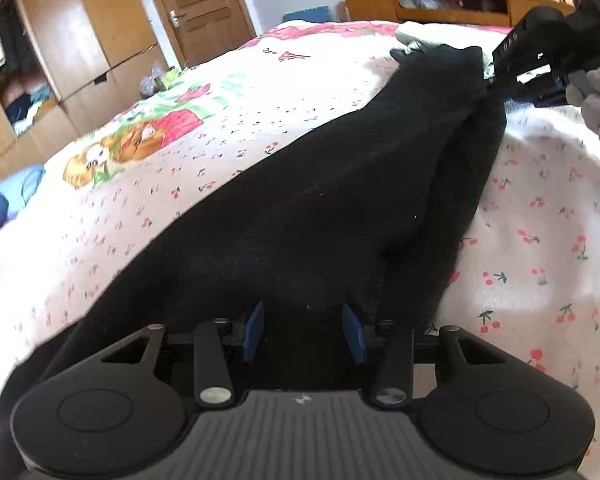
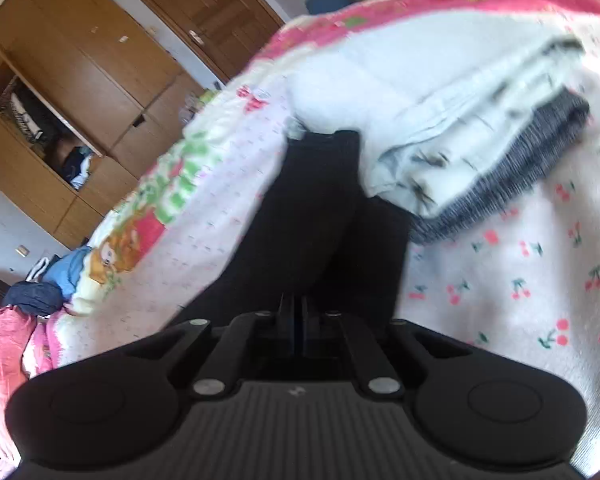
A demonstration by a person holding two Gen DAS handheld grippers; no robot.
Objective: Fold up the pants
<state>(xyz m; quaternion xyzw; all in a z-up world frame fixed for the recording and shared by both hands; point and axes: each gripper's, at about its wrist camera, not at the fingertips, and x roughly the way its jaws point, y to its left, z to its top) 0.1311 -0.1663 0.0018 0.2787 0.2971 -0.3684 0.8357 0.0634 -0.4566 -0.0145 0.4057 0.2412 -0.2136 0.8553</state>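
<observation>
Black pants (image 1: 320, 184): laid across the floral bedspread (image 1: 540, 240). Left gripper (image 1: 304, 336): jaws spread over cloth. Right gripper (image 2: 294, 312): jaws pinched on pants. Risk judged: fabric dragged crooked if pulled single-handed.

The pants (image 1: 320, 184) are plain black. The bedspread (image 1: 228, 120) is white with small red cherries on green stems, a pink border and orange cartoon animals near its left edge. The left tongs (image 1: 304, 334) are black with blue pads (image 1: 255, 330). The folded clothes (image 2: 460, 140) are pale blue-white over grey knit. The wardrobe (image 1: 80, 36) and door (image 1: 204, 8) are honey-brown wood.
</observation>
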